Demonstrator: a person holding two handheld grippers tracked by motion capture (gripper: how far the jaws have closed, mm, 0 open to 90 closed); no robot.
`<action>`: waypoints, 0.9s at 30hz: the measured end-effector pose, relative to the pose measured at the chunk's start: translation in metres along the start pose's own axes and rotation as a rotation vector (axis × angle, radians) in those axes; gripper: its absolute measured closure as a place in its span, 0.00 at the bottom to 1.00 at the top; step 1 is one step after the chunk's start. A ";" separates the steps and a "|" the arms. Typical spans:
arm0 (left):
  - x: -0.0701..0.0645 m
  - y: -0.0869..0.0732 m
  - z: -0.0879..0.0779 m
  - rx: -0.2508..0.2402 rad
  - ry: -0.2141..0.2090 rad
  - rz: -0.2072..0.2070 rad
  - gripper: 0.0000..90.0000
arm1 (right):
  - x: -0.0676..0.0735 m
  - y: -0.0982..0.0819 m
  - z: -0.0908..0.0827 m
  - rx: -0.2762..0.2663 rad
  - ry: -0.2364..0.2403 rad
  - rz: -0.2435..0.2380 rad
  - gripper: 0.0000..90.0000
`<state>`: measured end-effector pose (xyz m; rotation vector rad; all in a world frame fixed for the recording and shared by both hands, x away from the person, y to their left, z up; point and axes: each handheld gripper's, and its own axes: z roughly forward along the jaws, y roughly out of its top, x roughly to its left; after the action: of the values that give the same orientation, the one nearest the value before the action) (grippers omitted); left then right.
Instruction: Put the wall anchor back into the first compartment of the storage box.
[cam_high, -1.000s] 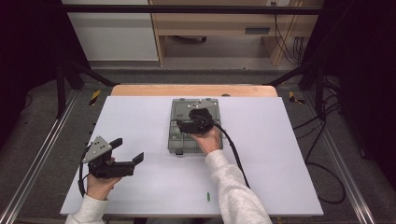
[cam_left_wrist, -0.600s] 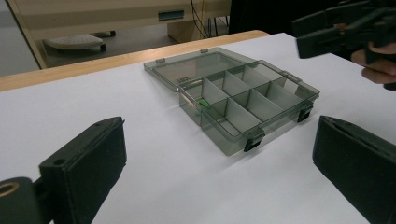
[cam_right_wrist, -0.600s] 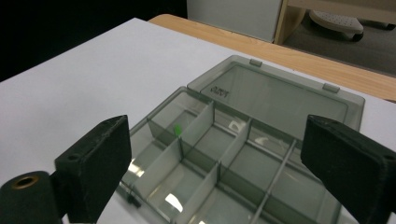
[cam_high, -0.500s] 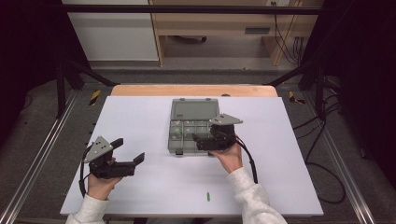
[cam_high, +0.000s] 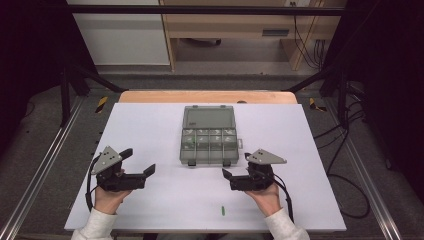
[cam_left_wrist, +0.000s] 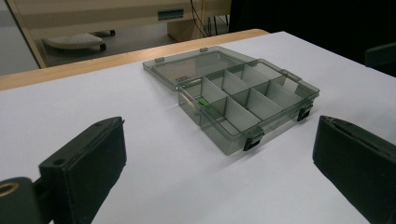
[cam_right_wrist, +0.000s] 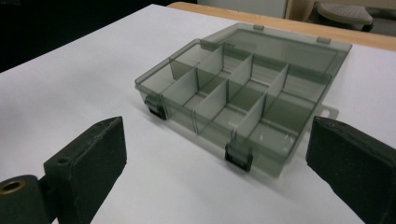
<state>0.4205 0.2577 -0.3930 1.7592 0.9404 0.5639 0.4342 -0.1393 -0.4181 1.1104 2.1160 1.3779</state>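
Small green piece (cam_high: 221, 210) at the near table (cam_high: 150, 125) edge, left gripper (cam_high: 138, 165) and right gripper (cam_high: 237, 172) wide apart on nothing (both held just above the table), open compartment box (cam_high: 208, 141) between and beyond them, lid (cam_high: 209, 117) flat.

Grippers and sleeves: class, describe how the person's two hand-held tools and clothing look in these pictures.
Both the left gripper and right gripper are black, each with two blocky, flat-faced jaws and a grey three-cornered plate on top. A black cable trails from the right one toward the person. The sleeves are white.
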 end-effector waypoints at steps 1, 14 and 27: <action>0.000 0.000 0.000 0.000 -0.001 0.001 0.03 | 0.000 -0.005 -0.004 -0.006 0.000 0.018 0.07; -0.001 0.000 0.000 0.000 -0.003 0.002 0.03 | 0.016 -0.037 -0.013 0.105 0.039 -0.012 0.14; -0.002 0.000 0.000 0.003 -0.003 0.003 0.03 | 0.035 -0.061 -0.002 0.253 0.083 -0.053 0.33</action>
<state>0.4194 0.2564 -0.3934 1.7636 0.9371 0.5622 0.3864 -0.1261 -0.4677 1.0963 2.4139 1.1741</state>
